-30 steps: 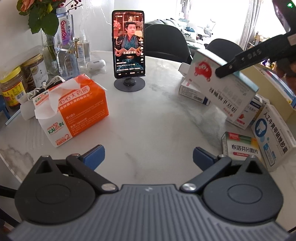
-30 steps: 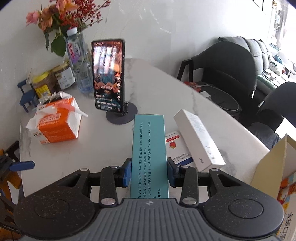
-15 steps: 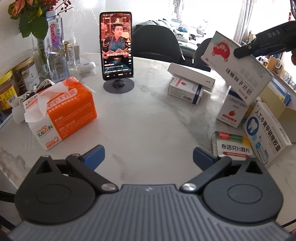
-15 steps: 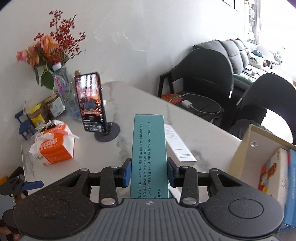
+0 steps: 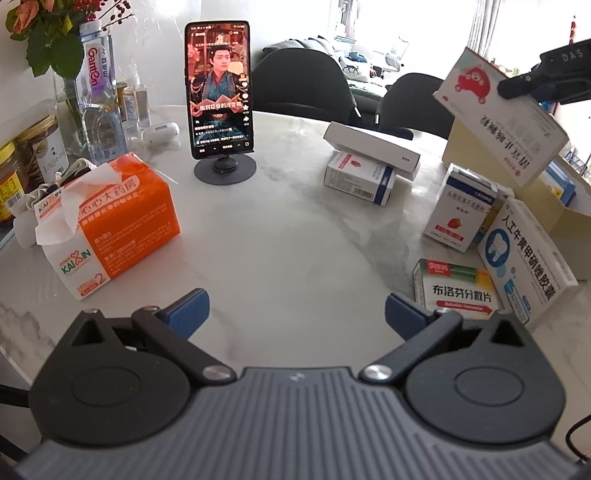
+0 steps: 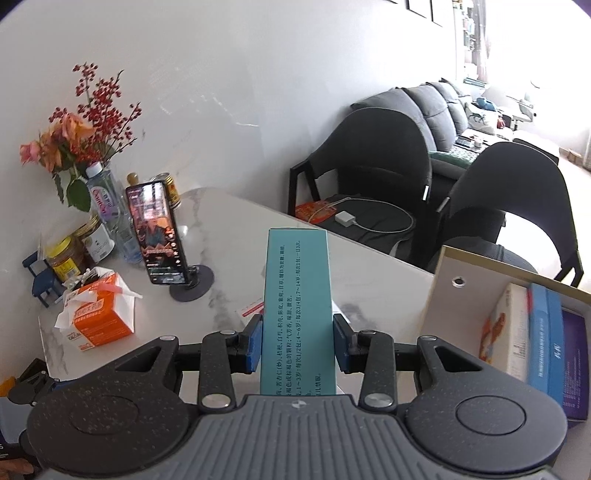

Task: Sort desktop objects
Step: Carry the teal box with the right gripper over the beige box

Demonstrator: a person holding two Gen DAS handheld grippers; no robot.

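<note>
Your right gripper clamps a teal-sided medicine box between its blue pads, one pad pressed on each long side; the box points forward along the fingers. In the left wrist view the same box hangs in the air, tilted, its white face with a red cartoon car toward the camera, above the cardboard bin at the table's right edge. In the right wrist view the bin lies just right of the held box and holds several boxes standing on edge.

Your left gripper hovers low over the marble table, jaws spread wide and empty.

Still on the table, right side: a green-and-white box lying flat just beside your right fingertip, a blue-and-white box leaning beside it, and a strawberry box upright behind them. Farther back, a long white box rests on top of another strawberry box.

Left side: an orange tissue pack, a phone upright on a round stand with its screen lit, a water bottle, jars and a vase of flowers.
</note>
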